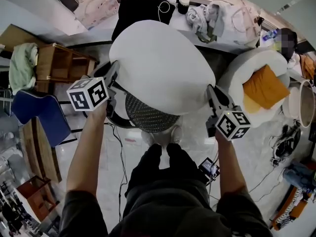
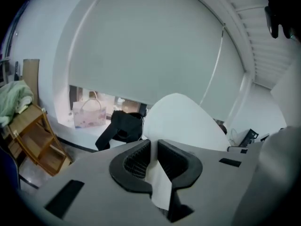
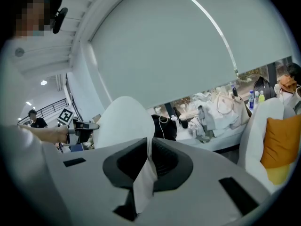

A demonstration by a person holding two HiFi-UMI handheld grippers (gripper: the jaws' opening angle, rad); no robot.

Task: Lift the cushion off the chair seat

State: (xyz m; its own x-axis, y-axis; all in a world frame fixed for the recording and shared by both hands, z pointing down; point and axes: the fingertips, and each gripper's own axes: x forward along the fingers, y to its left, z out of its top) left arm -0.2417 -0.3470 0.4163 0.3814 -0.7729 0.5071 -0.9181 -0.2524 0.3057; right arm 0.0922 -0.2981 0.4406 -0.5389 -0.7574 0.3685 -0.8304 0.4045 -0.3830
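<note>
- Head view: cushion [image 1: 160, 65] hangs clear of the chair seat [image 1: 148, 116], my left gripper [image 1: 113, 78] and right gripper [image 1: 211, 94] both pinching its fabric.
- Next, I'd carry it aside with both grips tight.

Bare left forearm [image 1: 86, 147], right forearm [image 1: 229, 162] stretched forward. Jaws of left grey two-jaw gripper [image 1: 114, 78] and right grey two-jaw gripper [image 1: 212, 95] nearly together, each pinching white cushion [image 1: 158, 63] fabric.

No words, brands or numbers can be read anywhere; the only signs are black-and-white square code patterns on the left marker cube [image 1: 88, 94] and right marker cube [image 1: 233, 125].
</note>
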